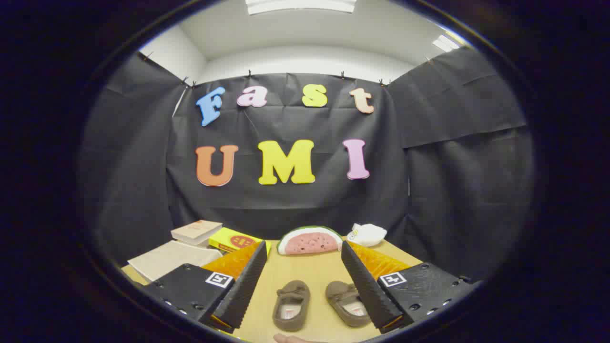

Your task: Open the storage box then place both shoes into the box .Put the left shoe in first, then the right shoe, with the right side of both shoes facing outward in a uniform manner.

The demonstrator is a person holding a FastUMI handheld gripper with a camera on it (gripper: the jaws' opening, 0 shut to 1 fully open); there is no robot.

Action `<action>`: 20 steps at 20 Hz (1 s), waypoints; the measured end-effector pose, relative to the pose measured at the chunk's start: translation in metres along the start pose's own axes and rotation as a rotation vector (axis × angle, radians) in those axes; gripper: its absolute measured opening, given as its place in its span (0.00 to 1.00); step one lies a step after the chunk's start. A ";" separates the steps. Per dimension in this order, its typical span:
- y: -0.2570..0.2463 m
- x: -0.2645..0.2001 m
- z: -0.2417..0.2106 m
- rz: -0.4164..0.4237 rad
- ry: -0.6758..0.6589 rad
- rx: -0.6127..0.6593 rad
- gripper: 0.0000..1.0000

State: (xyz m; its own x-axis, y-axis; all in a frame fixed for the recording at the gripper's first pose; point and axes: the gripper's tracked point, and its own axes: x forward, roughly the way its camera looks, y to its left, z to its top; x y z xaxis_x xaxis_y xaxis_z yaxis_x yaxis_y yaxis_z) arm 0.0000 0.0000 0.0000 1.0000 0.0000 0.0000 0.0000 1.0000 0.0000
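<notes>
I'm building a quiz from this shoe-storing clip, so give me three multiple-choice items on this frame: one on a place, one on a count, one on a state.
1. Where do the two brown shoes lie?
A. On the table between the gripper's fingers
B. On top of the books
C. Behind the watermelon toy

2. How many shoes are on the table?
A. One
B. Two
C. Three

3. How does the gripper stand?
A. Shut on a shoe
B. Shut on nothing
C. Open, holding nothing

Answers: 1 A, both shoes sit on the wood top between the fingers; 2 B, a pair lies side by side; 3 C, the fingers stand wide apart and touch neither shoe.
</notes>
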 end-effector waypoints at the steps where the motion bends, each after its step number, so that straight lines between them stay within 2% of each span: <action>1: 0.003 0.001 0.000 0.007 0.004 -0.002 0.96; 20: 0.025 0.005 -0.018 0.066 0.043 -0.008 0.96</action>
State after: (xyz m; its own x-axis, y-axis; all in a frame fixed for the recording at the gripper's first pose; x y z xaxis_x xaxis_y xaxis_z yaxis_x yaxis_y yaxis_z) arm 0.0048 0.0249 -0.0183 0.9969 0.0660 -0.0428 -0.0663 0.9978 -0.0066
